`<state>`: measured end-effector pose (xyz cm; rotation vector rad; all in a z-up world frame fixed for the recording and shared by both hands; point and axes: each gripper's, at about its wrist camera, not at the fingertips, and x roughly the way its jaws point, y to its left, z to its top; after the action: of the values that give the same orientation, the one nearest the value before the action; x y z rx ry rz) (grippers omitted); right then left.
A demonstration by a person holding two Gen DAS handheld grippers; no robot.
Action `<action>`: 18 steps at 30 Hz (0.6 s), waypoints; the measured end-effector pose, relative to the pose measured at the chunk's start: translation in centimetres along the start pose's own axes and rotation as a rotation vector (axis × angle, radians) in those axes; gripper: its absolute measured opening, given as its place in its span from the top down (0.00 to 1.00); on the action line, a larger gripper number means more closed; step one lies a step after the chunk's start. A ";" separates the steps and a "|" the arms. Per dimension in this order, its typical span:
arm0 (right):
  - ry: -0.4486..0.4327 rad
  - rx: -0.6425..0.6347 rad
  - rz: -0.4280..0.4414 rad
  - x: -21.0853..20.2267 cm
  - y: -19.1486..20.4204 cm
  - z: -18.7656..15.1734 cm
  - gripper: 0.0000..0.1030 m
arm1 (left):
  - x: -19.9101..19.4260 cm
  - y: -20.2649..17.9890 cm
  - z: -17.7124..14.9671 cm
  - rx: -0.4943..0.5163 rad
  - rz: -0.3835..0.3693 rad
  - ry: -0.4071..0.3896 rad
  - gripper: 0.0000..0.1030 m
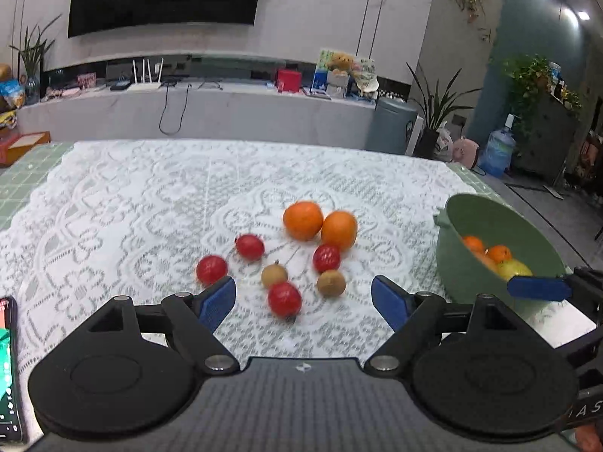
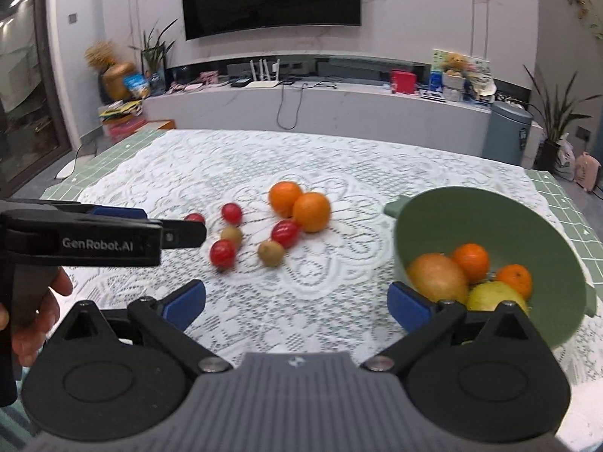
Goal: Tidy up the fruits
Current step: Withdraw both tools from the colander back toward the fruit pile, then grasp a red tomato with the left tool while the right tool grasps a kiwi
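Loose fruit lies on the white lace cloth: two oranges [image 1: 319, 223] [image 2: 299, 204], several small red fruits [image 1: 284, 298] [image 2: 222, 253] and two brown kiwis [image 1: 331, 283] [image 2: 270, 252]. A green bowl [image 1: 456, 263] [image 2: 471, 214] at the right holds two small oranges [image 2: 471, 260], a mango [image 2: 437, 277] and a yellow-green fruit [image 2: 493, 295]. My left gripper [image 1: 303, 299] is open and empty, just in front of the nearest red fruit. My right gripper [image 2: 296, 299] is open and empty, beside the bowl's left side. The left gripper also shows from the side in the right wrist view [image 2: 181, 231].
A phone [image 1: 7, 369] lies at the table's left front edge. The green grid mat [image 2: 565, 203] shows around the cloth. Beyond the table stand a low white TV bench [image 1: 196, 109], a grey bin [image 1: 392, 126] and potted plants.
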<state>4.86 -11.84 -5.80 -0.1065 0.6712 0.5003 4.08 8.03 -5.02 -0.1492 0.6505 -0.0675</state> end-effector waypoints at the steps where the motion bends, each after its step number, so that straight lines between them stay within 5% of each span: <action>1: 0.005 -0.001 0.002 0.2 0.2 -0.1 0.04 | 0.1 0.3 -0.2 -0.001 -0.012 0.005 0.07; 10: 0.028 -0.009 0.013 2.2 1.0 0.0 0.04 | 0.8 1.4 -0.7 -0.007 0.060 0.002 0.10; 18: 0.032 -0.074 0.004 4.9 1.8 -0.1 0.04 | 2.1 3.0 -1.0 -0.013 0.016 0.051 0.22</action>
<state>7.22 -8.25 -8.75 -0.1832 0.6845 0.5288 5.24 10.69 -7.55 -0.1557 0.7031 -0.0518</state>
